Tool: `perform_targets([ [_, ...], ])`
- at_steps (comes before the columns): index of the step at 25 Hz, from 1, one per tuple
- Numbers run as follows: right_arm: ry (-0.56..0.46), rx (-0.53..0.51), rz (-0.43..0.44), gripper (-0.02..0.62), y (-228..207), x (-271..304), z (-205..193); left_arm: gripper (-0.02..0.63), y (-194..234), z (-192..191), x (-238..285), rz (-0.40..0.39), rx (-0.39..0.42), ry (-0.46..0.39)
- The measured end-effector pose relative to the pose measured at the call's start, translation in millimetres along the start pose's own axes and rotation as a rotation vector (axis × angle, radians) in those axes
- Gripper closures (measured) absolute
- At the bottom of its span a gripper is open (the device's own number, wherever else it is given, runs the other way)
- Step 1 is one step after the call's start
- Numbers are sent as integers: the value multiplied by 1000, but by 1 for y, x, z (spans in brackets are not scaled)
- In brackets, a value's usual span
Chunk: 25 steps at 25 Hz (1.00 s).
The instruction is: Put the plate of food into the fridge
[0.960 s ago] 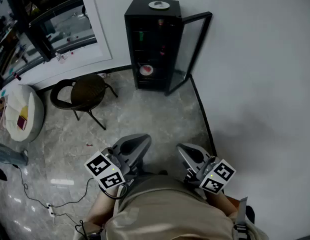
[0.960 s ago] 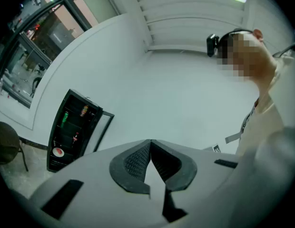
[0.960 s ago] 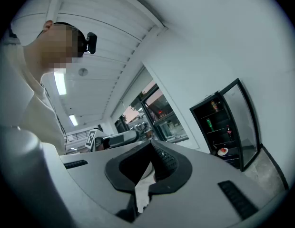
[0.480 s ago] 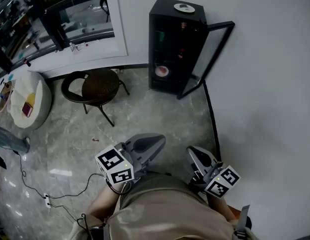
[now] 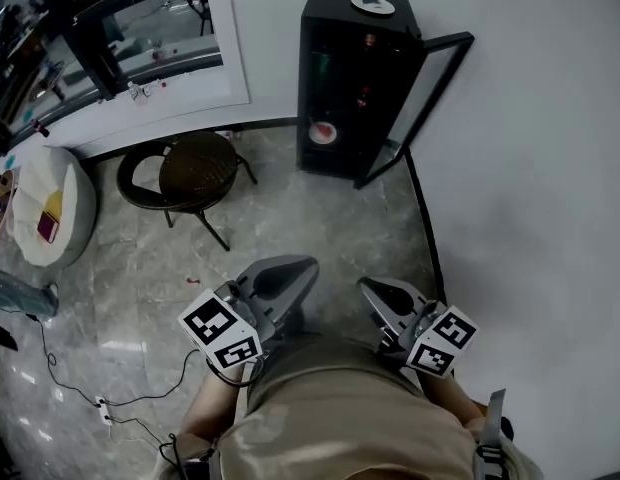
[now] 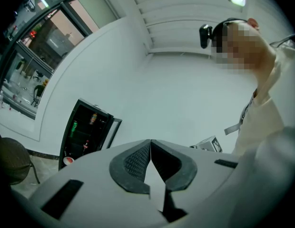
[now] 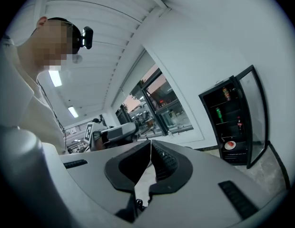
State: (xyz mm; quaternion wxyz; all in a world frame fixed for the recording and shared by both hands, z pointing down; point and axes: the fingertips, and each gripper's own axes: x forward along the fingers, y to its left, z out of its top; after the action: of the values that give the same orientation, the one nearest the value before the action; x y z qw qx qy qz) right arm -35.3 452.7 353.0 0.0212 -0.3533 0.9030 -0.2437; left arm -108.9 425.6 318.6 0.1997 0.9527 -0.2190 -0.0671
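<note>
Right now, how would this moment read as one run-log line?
plate: in fridge | fridge door: open | left hand-held gripper: shut, empty | right hand-held gripper: shut, empty

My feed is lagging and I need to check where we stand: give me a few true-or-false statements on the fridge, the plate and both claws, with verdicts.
1. The fridge has its door open. True.
2. The left claw holds the plate. False: it is shut on nothing, and the plate sits on a low shelf inside the fridge.
3. The right claw is shut and empty. True.
4. In the head view, the chair stands right of the fridge. False: it stands left of it.
</note>
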Motion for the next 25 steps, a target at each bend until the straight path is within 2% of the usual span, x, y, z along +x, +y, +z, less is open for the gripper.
perform_targets([
  [5,33,-7,13,574,3,26,1,595,21,1,-5,-5,-7,21],
  [15,61,48,8,574,-3,69,1,595,53,7,-17,-29,-15,53],
  [25,65,78,-30,574,-6,85,-1,595,79,11,-29,-27,-19,67],
])
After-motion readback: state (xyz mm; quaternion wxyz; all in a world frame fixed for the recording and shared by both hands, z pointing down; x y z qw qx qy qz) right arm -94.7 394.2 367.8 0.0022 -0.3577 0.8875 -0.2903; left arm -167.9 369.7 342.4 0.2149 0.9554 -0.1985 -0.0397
